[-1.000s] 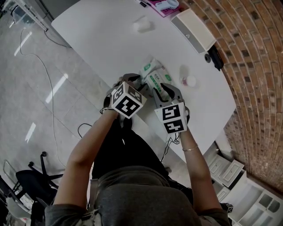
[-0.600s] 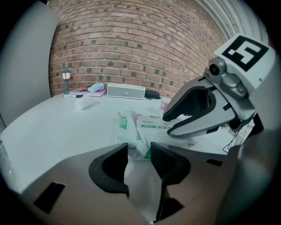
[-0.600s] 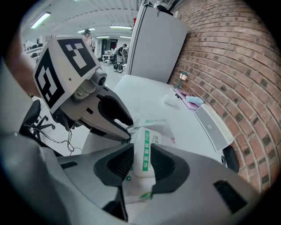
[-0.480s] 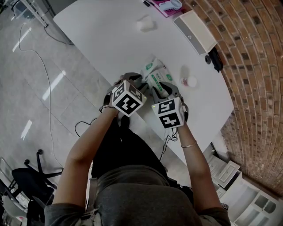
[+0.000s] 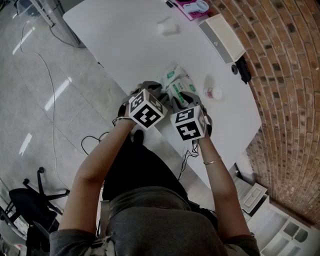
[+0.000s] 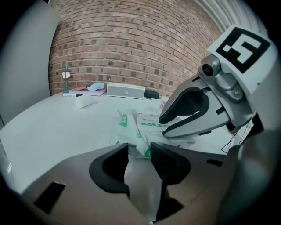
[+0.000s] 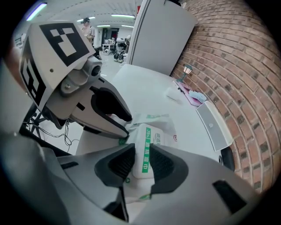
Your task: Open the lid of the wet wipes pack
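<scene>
The wet wipes pack (image 5: 177,84), white with green print, lies near the front edge of the white table (image 5: 120,45). My left gripper (image 6: 139,147) is shut on the pack's crinkled near end (image 6: 140,167), which fills the gap between its jaws. My right gripper (image 7: 142,150) points steeply down over the pack. The white lid (image 7: 144,134) with its green stripe sits between the right jaws, which have just been closing. I see no pinch on the lid. In the head view both marker cubes (image 5: 146,109) (image 5: 188,123) hide the fingertips.
A small pink and white round thing (image 5: 214,93) lies just right of the pack. Farther back are a long white box (image 5: 220,30), a crumpled white tissue (image 5: 167,27) and a pink tray (image 5: 192,6). A black object (image 5: 243,67) sits at the table's right edge.
The right gripper has shifted left toward the left one and tilted, so its cube now sits beside the left cube. The left gripper and the pack have stayed put.
</scene>
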The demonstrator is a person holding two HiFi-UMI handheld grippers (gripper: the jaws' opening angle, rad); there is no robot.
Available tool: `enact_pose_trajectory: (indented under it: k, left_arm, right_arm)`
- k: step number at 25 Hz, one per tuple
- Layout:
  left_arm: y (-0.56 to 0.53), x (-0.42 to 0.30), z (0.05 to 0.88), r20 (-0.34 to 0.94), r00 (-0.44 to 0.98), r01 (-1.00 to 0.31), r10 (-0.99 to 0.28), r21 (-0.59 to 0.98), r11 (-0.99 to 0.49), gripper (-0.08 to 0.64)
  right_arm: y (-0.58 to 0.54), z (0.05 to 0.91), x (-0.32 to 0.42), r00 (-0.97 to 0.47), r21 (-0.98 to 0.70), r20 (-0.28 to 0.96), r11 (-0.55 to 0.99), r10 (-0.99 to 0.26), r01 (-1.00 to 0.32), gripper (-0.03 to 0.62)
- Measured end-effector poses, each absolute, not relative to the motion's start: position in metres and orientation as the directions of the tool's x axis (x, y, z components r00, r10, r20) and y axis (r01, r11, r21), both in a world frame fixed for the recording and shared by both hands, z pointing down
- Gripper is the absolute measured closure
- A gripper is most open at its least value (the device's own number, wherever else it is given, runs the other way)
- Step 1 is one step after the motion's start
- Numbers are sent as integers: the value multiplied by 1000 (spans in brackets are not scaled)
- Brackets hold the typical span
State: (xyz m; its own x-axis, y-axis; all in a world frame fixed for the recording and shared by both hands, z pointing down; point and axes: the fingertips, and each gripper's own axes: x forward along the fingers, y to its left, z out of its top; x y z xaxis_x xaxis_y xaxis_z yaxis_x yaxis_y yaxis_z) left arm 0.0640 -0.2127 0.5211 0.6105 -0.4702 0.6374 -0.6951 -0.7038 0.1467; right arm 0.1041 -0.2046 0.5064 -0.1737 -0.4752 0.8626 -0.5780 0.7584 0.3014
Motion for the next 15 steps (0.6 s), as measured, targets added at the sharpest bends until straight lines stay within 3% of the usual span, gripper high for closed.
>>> enact_pose_trajectory:
  k: [15]
  left_arm:
    - [-212, 63, 522, 637, 620, -683, -458, 151, -715, 407]
  right_arm:
    - [-205, 511, 103, -103, 330, 880, 751, -465, -572, 500]
